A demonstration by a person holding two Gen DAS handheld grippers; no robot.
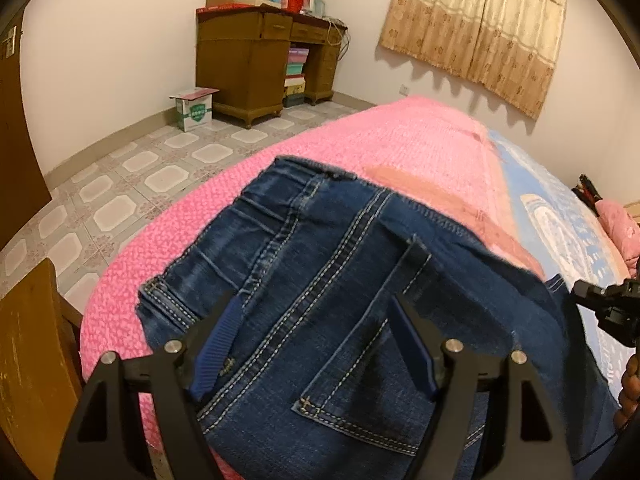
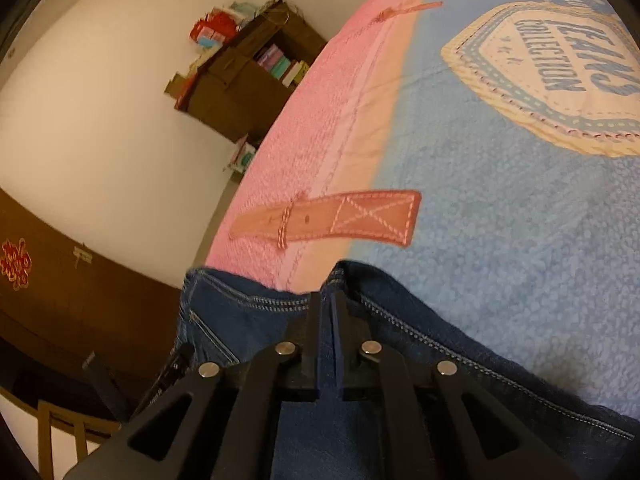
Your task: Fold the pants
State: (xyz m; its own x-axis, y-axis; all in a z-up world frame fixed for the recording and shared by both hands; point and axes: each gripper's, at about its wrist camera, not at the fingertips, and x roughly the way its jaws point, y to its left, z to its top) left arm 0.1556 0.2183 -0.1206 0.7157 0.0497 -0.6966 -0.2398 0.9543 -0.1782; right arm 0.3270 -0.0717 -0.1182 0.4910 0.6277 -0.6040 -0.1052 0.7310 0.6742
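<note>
On a pink and blue bedspread (image 1: 400,140), a pair of dark blue jeans (image 1: 320,260) lies flat, back pocket (image 1: 360,360) up, directly under my two tools. My left gripper (image 1: 322,308) hangs over the seat of the jeans with its jaws spread wide, holding nothing; one blue pad (image 1: 218,344) sits above the centre seam, the other above the pocket. My right gripper (image 2: 329,308) is pinched together on a stitched edge of the denim, which looks like the waistband or a folded hem, though I cannot tell which.

From the left wrist view, the jeans run from the near edge of the frame away toward the far side of the bed, with a hemmed corner at near left over the pink strip. The right gripper shows at the far right of that view, off the right flank of the garment, so the cloth stretches between my two hands. I judge the left tool is the one free to take a second hold, and that its grip must land on the edge nearest it before any fold across the long axis.

Beyond the bed, a tiled floor (image 1: 120,200) reaches a wooden desk (image 1: 260,60) piled with boxes, a carton (image 1: 194,110) beside it, and a patterned curtain (image 1: 480,20) hangs on the wall.
</note>
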